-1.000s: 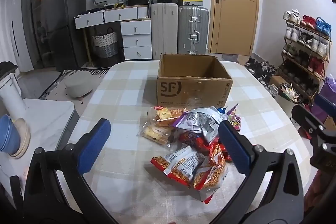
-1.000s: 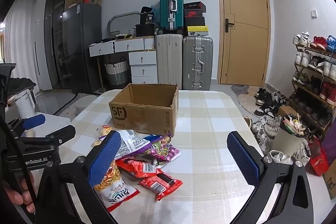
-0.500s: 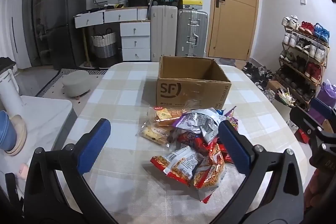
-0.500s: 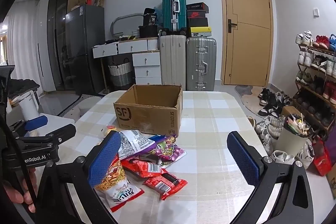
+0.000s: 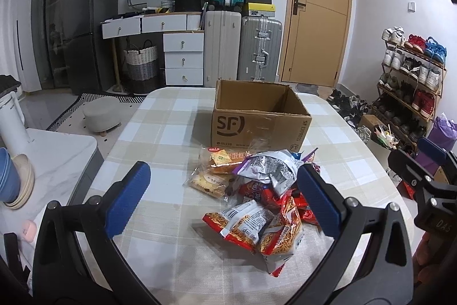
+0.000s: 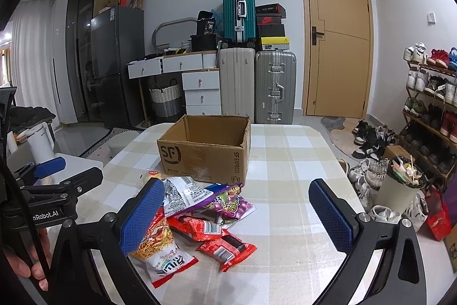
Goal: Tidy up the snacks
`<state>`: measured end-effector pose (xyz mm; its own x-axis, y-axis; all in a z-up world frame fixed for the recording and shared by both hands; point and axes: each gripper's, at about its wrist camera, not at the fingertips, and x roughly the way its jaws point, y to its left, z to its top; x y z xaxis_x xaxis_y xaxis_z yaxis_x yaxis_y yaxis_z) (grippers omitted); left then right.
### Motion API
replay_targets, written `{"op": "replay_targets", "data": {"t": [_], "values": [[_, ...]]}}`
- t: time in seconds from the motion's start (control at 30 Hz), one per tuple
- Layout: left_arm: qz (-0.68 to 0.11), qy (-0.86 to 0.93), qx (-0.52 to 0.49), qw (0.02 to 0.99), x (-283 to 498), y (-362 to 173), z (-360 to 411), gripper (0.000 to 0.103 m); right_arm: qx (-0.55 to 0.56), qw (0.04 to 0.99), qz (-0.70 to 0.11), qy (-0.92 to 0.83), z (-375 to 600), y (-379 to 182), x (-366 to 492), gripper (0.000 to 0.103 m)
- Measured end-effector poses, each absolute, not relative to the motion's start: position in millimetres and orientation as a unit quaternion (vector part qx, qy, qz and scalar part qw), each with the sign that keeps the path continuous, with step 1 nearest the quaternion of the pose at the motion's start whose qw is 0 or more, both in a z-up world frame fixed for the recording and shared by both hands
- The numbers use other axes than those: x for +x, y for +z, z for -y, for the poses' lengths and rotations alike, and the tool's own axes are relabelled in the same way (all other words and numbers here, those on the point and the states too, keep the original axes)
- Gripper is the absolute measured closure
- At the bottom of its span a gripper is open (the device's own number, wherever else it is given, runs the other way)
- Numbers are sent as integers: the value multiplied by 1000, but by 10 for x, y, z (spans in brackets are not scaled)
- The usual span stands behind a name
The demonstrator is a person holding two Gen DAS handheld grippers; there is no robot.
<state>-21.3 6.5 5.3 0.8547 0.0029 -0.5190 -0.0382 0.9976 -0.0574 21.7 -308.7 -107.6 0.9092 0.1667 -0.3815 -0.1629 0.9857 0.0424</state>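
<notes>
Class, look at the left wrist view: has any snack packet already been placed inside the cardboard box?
No. The cardboard box shows only bare inner walls, while the snack packets all lie piled on the table in front of it.

**Snack packets heaped in front of an open box**

An open cardboard box (image 5: 260, 122) printed "SF" stands upright on the checked desk (image 5: 160, 133), empty as far as can be seen. Just in front lies a loose heap of snack packets (image 5: 262, 190): clear-wrapped cakes (image 5: 212, 172), a silver-purple bag (image 6: 185, 195), red wrappers (image 6: 225, 247) and noodle-snack bags (image 5: 242, 223), overlapping.
</notes>
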Motion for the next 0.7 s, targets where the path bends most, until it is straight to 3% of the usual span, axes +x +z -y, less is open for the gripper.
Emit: {"op": "replay_targets", "data": {"t": [0.7], "values": [[-272, 10, -38, 961, -254, 44, -98, 1, 6, 977, -197, 86, 3064, -1085, 214, 0]]}}
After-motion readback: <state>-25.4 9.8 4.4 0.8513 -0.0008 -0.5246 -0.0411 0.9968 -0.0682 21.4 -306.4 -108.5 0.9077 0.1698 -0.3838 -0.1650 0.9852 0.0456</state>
